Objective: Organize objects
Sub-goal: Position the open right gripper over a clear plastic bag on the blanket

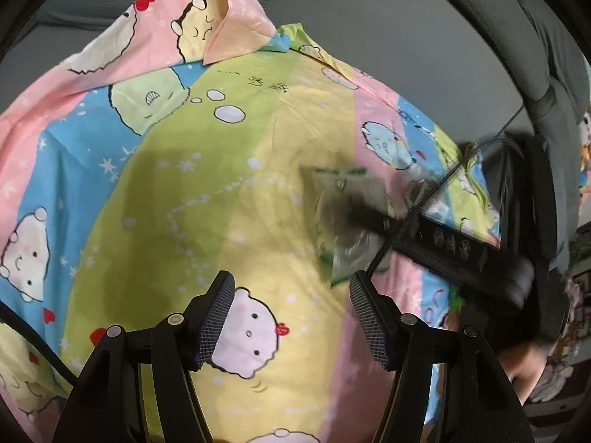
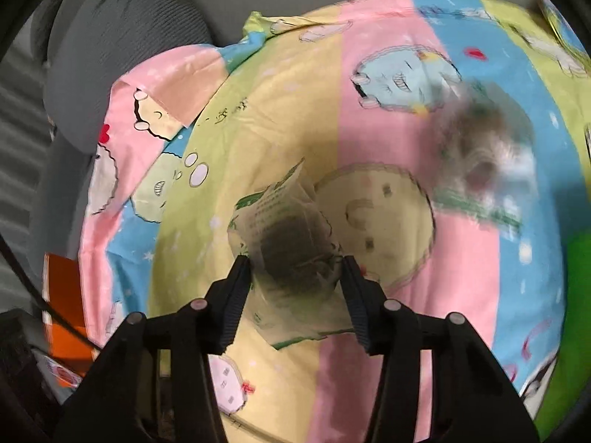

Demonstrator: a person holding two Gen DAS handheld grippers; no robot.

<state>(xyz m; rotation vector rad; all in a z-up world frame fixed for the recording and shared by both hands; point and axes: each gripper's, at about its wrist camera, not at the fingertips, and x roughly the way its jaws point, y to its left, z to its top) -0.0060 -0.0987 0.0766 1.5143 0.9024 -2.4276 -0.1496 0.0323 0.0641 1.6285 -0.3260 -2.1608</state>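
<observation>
Clear plastic pouches with green print and dark loose contents are the things being sorted, and they lie on a large cotton sheet [image 2: 369, 129] striped pink, blue, yellow and green and printed with round cartoon animals, which covers nearly the whole work surface. Grey upholstered seating [image 2: 122, 37] rises behind the sheet. An orange box [image 2: 64, 310] sits off the sheet's edge at lower left of the right wrist view. One pouch [image 2: 291, 254] sits between the black fingers of the right gripper [image 2: 295, 269], whose pads press its two sides; the dark filling bunches in its middle. A second pouch [image 2: 484, 155], blurred, lies on the blue stripe well apart. The left gripper [image 1: 291, 295] hangs over the yellow stripe, jaws parted and empty.
</observation>
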